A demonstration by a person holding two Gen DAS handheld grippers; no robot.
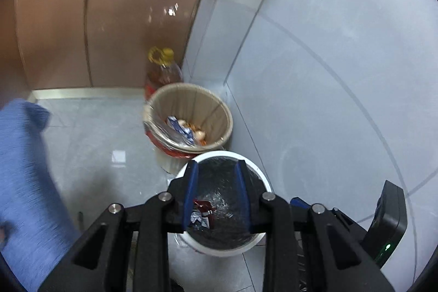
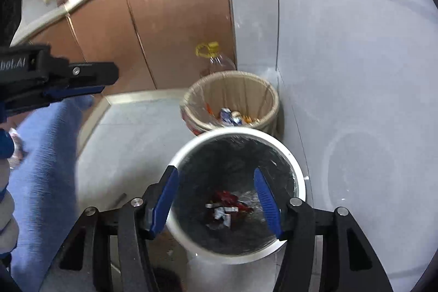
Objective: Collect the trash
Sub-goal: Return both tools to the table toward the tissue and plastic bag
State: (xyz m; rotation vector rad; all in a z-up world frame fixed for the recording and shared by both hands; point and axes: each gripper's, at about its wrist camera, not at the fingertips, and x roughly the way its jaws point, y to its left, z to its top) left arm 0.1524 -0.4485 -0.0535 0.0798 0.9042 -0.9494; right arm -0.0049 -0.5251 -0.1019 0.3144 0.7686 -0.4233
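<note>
Left wrist view: left gripper (image 1: 217,199), jaws part open, nothing between the blue pads; it hangs over the white bin (image 1: 262,177), which is lined with a black bag. Trash (image 1: 202,212), red and silver wrappers, lies at the bottom of that bin, directly below and ahead of the fingertips, so nothing is left in the grip here. A tan bin (image 1: 219,106) holding other scraps stands just beyond, touching or nearly touching the white one; an oil bottle (image 1: 163,67) stands behind it against the cabinet (image 1: 109,18). A blue sleeve (image 1: 24,168) fills the left edge. Right wrist view: right gripper (image 2: 216,199), jaws wider apart than the left, also empty, centred over the white bin (image 2: 298,168). The trash (image 2: 227,205) lies straight below between the pads, no clear long axis. Tan bin (image 2: 262,89) beyond. The left gripper (image 2: 82,89) shows at the left edge, well aside of the bin; judged from this, the right hand is nearer the bin.
</note>
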